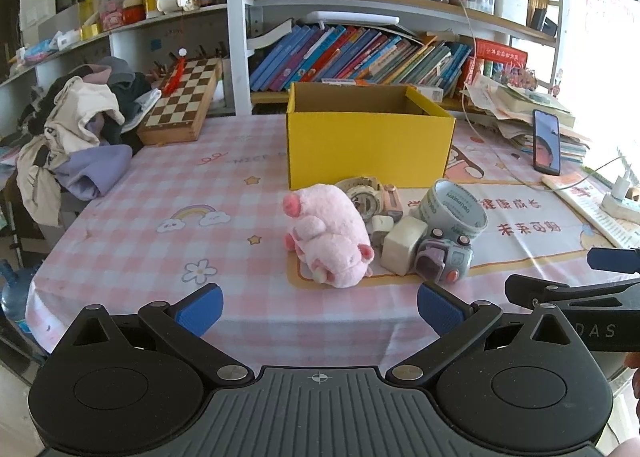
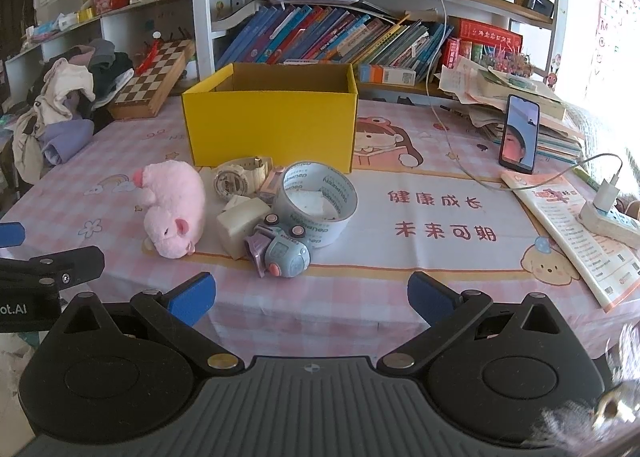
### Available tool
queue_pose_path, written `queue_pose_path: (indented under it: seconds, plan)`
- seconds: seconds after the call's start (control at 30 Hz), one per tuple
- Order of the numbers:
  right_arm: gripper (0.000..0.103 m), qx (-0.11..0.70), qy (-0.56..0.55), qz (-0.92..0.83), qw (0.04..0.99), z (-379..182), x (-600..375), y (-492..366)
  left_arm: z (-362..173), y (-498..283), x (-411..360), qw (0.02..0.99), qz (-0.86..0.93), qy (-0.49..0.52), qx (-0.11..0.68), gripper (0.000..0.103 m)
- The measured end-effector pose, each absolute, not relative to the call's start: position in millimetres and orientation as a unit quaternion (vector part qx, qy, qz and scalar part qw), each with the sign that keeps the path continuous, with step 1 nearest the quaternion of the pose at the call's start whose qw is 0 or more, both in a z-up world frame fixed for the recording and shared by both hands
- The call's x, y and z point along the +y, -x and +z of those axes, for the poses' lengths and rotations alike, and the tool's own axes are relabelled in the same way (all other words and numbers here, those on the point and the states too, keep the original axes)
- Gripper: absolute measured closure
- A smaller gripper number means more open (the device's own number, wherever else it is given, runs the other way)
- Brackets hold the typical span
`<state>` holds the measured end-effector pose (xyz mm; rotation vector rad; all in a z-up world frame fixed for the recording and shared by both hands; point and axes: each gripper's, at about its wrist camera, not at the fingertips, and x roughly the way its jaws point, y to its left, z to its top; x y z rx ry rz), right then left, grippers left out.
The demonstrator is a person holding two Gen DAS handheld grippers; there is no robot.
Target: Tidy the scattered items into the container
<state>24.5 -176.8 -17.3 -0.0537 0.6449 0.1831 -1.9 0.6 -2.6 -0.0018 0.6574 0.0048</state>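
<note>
An open yellow box (image 1: 368, 145) (image 2: 272, 125) stands mid-table. In front of it lie a pink plush pig (image 1: 328, 237) (image 2: 174, 209), a cream wristwatch (image 1: 366, 193) (image 2: 240, 177), a tape roll (image 1: 454, 209) (image 2: 320, 201), a cream block (image 1: 402, 243) (image 2: 240, 225), a small grey-purple toy camera (image 1: 444, 257) (image 2: 280, 251) and a small pink item (image 1: 392, 197) (image 2: 272, 181). My left gripper (image 1: 319, 307) is open and empty, near the table's front edge before the pig. My right gripper (image 2: 311, 297) is open and empty, before the toy camera.
A chessboard (image 1: 180, 101) and a clothes pile (image 1: 80, 129) sit at the back left. A propped phone (image 2: 520, 133), book stacks, a booklet (image 2: 572, 233) and a power strip with charger (image 2: 608, 213) sit at right. Bookshelves stand behind.
</note>
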Motion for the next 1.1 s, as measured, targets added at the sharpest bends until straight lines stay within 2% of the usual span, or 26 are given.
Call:
queue_pose_path:
  seconds: [1.1]
  plan:
    - [0.000, 0.317, 0.033, 0.100, 0.943, -24.0, -185.0, -16.5, -2.4, 1.9, -2.2, 0.945, -0.004, 0.003, 0.327, 0.000]
